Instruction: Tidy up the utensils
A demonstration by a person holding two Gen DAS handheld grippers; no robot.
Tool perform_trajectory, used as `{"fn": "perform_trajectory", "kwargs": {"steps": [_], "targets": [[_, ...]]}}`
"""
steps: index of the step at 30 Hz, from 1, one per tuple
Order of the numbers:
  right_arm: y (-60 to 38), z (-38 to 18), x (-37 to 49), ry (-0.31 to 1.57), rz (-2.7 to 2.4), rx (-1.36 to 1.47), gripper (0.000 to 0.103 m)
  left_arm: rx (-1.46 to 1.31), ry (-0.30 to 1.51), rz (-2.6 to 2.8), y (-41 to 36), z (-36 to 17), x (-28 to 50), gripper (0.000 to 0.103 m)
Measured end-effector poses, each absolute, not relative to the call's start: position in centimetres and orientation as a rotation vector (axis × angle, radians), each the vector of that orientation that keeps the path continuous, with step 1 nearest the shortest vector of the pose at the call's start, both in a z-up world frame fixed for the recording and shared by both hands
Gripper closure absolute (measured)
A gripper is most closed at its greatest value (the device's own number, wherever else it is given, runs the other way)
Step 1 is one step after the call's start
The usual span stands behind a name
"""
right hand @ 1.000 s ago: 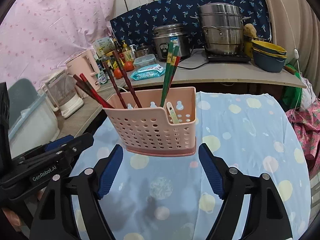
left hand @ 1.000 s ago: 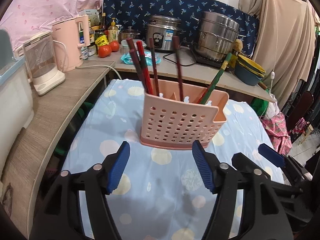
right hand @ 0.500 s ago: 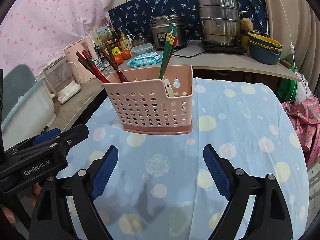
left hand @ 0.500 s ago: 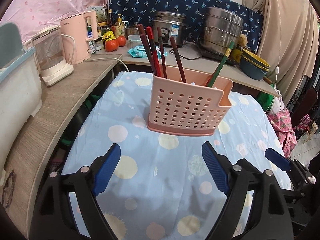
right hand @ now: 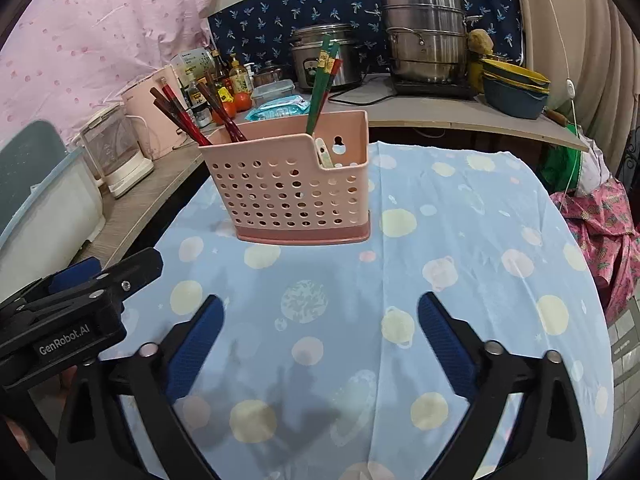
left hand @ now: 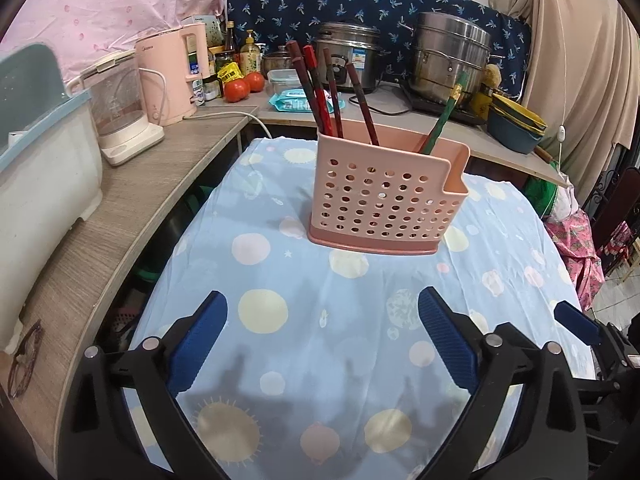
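Hovering over the tablecloth (left hand: 304, 280) — both tongs spread, gripping nothing.
Your left gripper (left hand: 322, 336) and right gripper (right hand: 320, 338) face the pink utensil holder (right hand: 292, 184), chopsticks (left hand: 320, 92) standing inside.

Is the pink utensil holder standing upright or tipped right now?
Upright. The pink utensil holder sits flat on its base on the tablecloth, with red chopsticks and green chopsticks leaning inside it.
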State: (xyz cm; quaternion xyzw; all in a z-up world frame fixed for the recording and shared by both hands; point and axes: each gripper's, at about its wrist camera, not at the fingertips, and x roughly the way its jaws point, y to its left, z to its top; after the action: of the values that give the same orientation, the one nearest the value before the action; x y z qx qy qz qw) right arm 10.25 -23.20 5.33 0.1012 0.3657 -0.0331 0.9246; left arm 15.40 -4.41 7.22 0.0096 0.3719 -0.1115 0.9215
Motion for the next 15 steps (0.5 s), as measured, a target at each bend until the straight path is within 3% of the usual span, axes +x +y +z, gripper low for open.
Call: {"fn": "perform_trajectory", "kwargs": {"steps": [15], "targets": [[-23.9,4.6,8.1,0.754,-0.111,0.215,0.007,0.056,0.764,-0.195,-4.6,6.4,13.9,0.009]]}}
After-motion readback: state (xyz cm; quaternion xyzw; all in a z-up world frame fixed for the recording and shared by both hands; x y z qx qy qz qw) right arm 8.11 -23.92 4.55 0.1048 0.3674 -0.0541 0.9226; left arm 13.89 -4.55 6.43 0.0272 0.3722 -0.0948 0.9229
